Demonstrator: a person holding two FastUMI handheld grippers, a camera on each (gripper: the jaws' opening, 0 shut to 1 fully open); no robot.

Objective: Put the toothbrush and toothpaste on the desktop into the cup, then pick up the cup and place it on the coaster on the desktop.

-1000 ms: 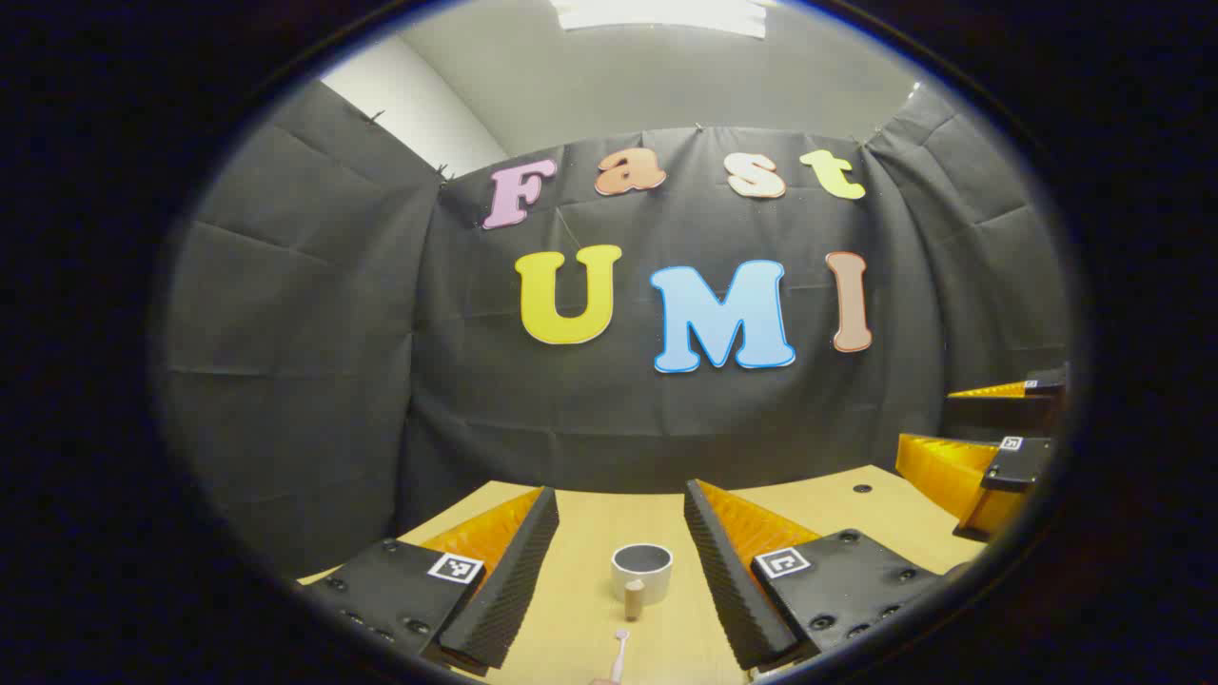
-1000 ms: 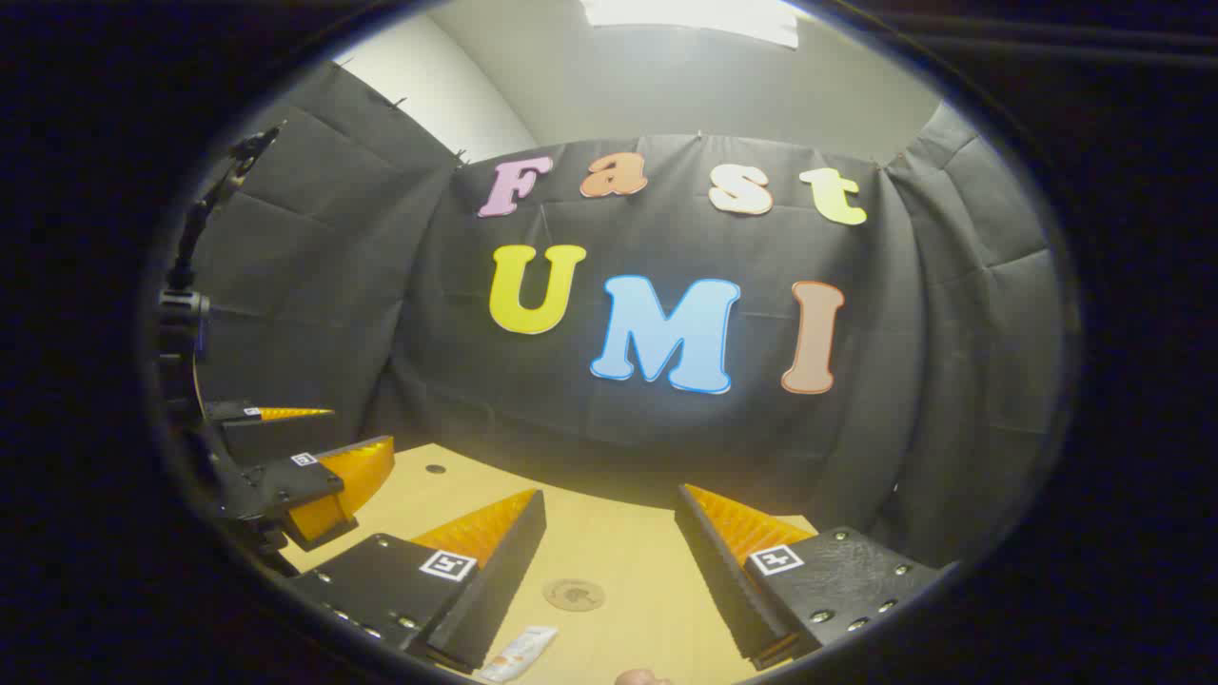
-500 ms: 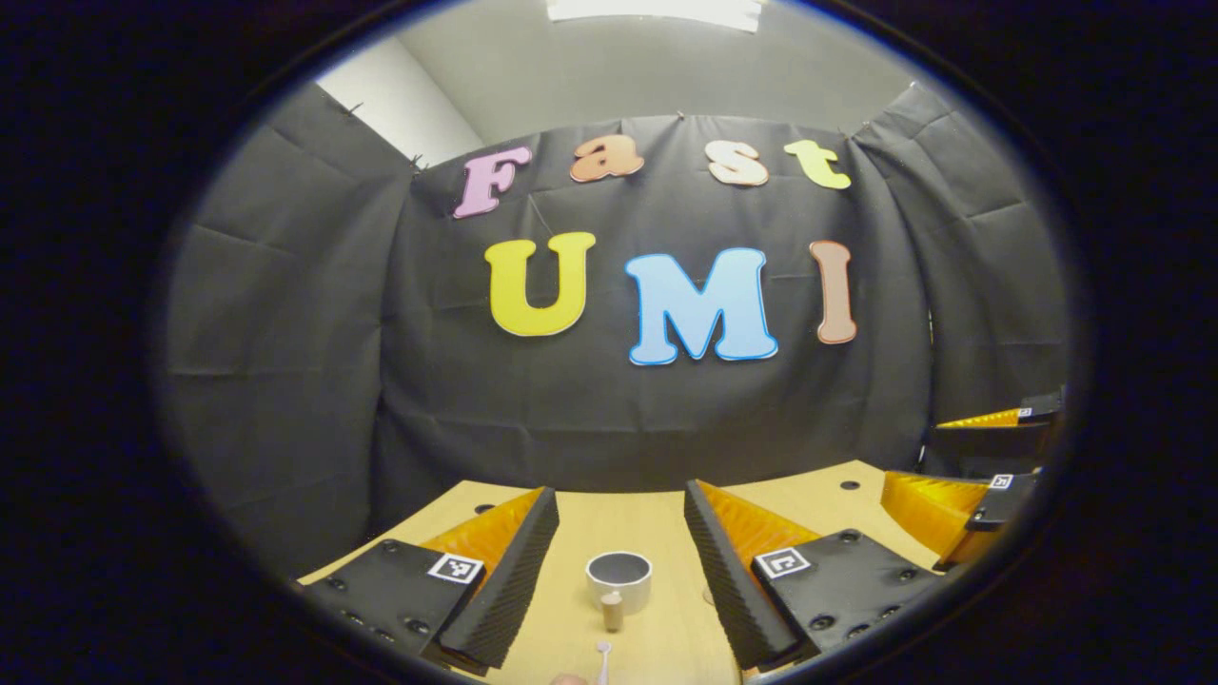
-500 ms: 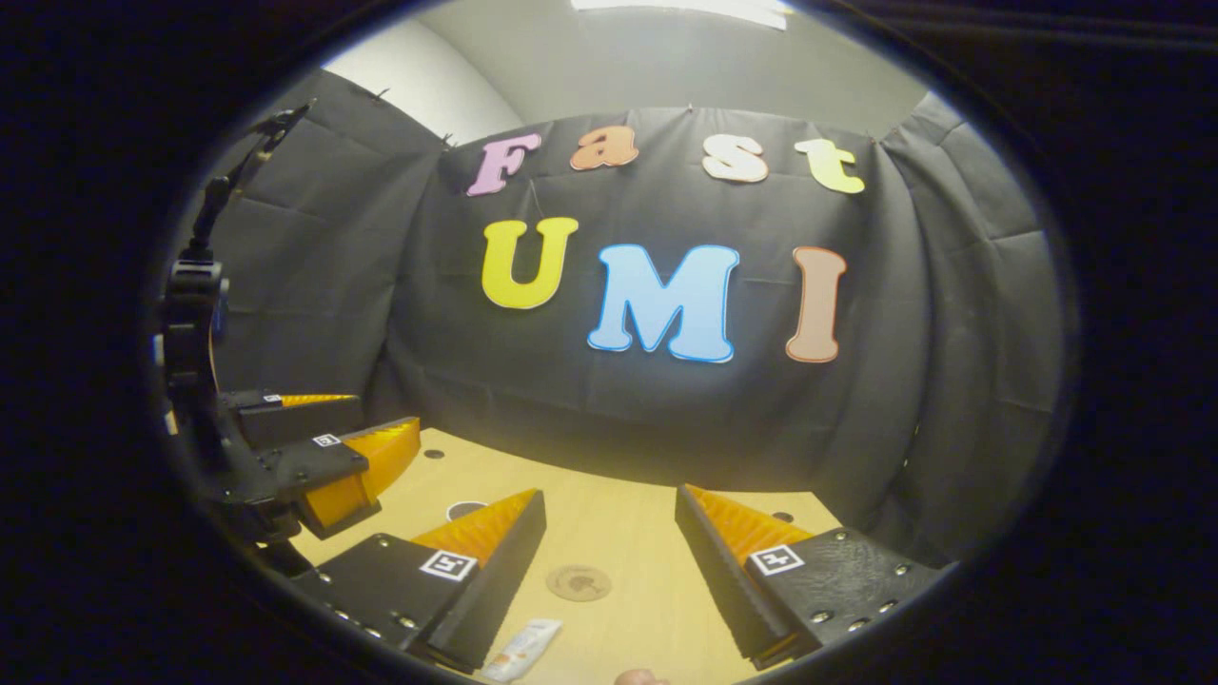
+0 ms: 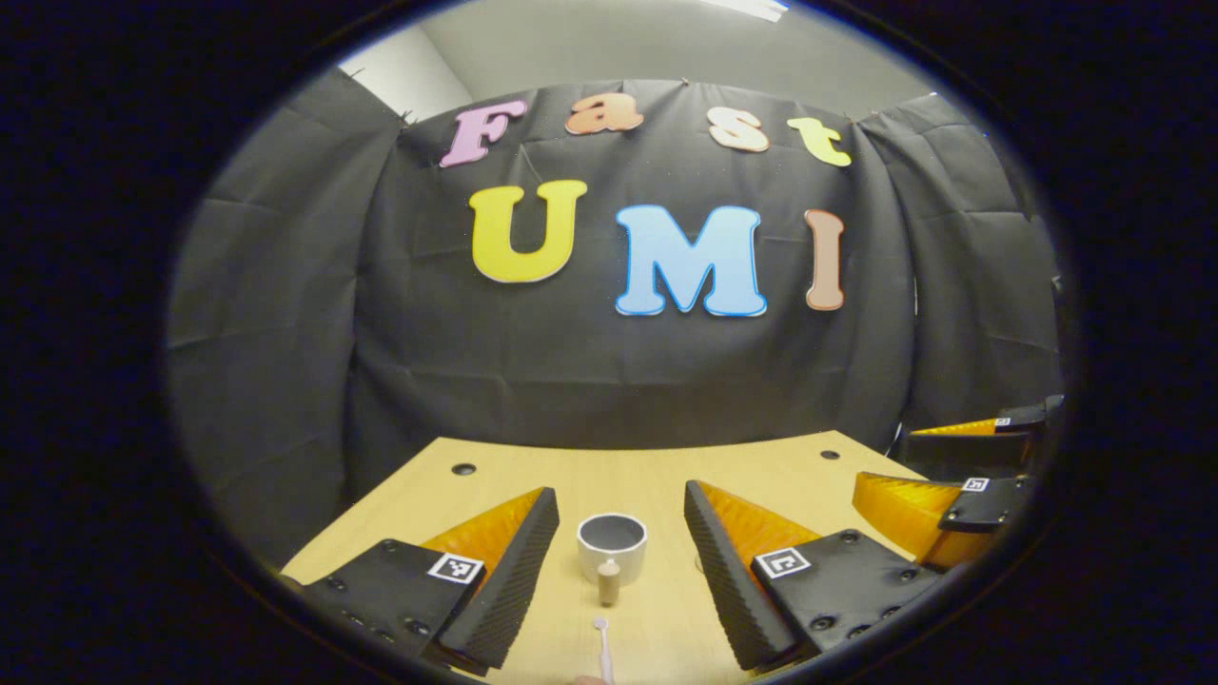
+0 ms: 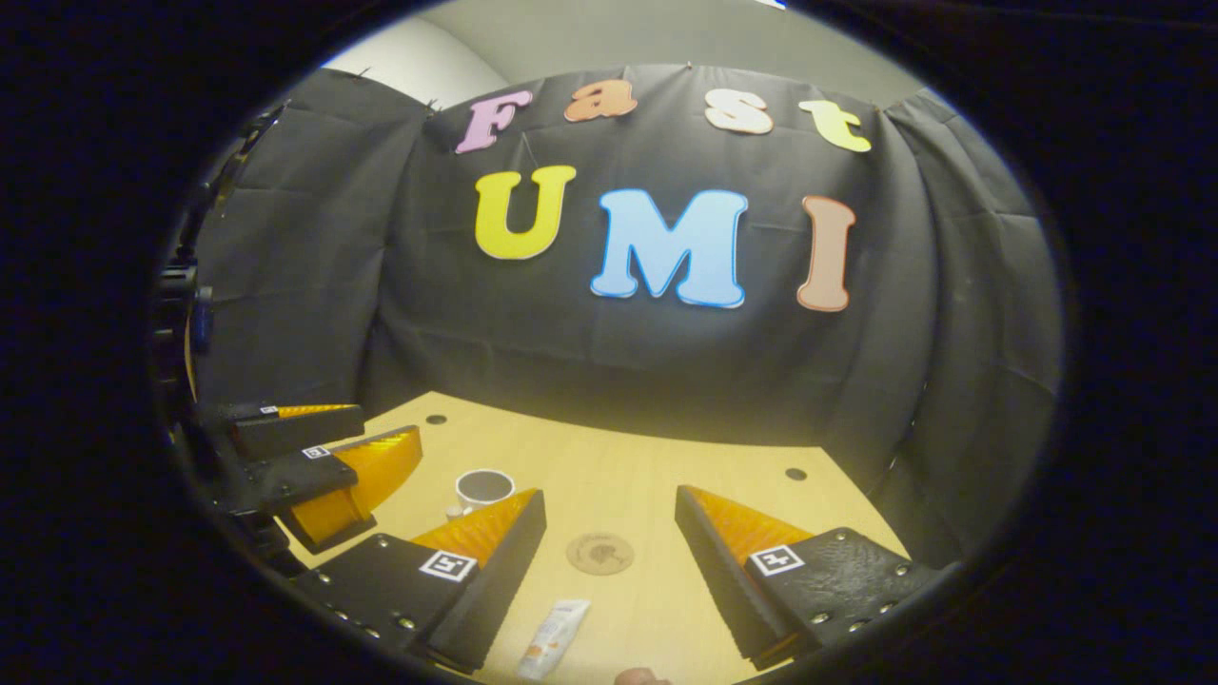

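One cup (image 5: pixel 611 546), one coaster (image 6: pixel 599 553), one toothpaste (image 6: pixel 553 636)

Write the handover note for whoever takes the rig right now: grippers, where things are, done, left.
Left hand-held gripper: open, empty, aimed at the cup.
Right hand-held gripper: open, empty, above the coaster and toothpaste.
Cup: upright on the desk, nothing seen in it. Toothbrush lies in front of it, on the desk.
Toothpaste lies flat near the coaster, which is bare.
Done: nothing.
Left: toothbrush and toothpaste into the cup, then cup onto the coaster.
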